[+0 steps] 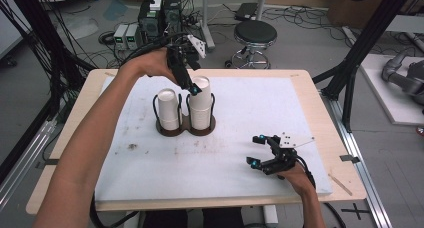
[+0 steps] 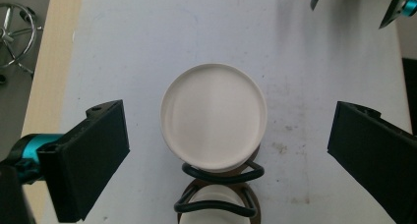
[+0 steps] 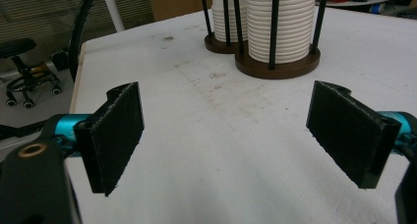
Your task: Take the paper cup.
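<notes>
Two stacks of upside-down white paper cups stand in a brown twin holder with black wire rods. The right stack is taller than the left stack. My left gripper hovers open just above the right stack. In the left gripper view the right stack's round top lies between the spread jaws of my left gripper, untouched, with the left stack below it. My right gripper rests open near the table's front right, holding nothing. From my right gripper both stacks stand ahead.
A white mat covers the wooden table. A black stool and electronics boxes with cables stand on the floor beyond the far edge. Black frame posts rise at the right.
</notes>
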A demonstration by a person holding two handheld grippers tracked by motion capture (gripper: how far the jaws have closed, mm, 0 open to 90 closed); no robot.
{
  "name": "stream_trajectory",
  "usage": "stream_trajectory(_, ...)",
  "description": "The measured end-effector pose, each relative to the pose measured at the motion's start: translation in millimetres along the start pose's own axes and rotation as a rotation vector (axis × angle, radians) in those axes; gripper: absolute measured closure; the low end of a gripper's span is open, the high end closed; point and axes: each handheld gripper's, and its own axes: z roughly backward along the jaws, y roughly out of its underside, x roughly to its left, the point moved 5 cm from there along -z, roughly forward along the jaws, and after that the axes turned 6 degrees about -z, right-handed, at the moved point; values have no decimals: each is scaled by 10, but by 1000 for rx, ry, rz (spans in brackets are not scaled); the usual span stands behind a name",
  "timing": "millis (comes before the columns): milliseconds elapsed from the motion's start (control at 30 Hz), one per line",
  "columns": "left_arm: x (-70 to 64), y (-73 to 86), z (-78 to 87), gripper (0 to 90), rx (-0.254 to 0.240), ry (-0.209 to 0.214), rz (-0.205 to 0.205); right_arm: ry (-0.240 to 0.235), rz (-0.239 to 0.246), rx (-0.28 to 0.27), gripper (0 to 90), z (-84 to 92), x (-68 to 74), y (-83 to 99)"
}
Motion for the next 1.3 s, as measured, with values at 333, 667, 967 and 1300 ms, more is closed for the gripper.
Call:
stream_trajectory(333,52,3,-160,19,101,19,-1,-3,-2,-6,148,0,-7,-3)
stream_trajectory(667,59,13,-259,19,150,30,2,0,2,-3,148,0,-4,-1)
stream_trajectory(967,57,-33,-294,251,151,66,-36,-1,1,-3,148,0,-6,-1)
stream_trajectory(1300,73,-46,-269,315,146,58,-34,-1,-2,-2,148,1,-5,-1)
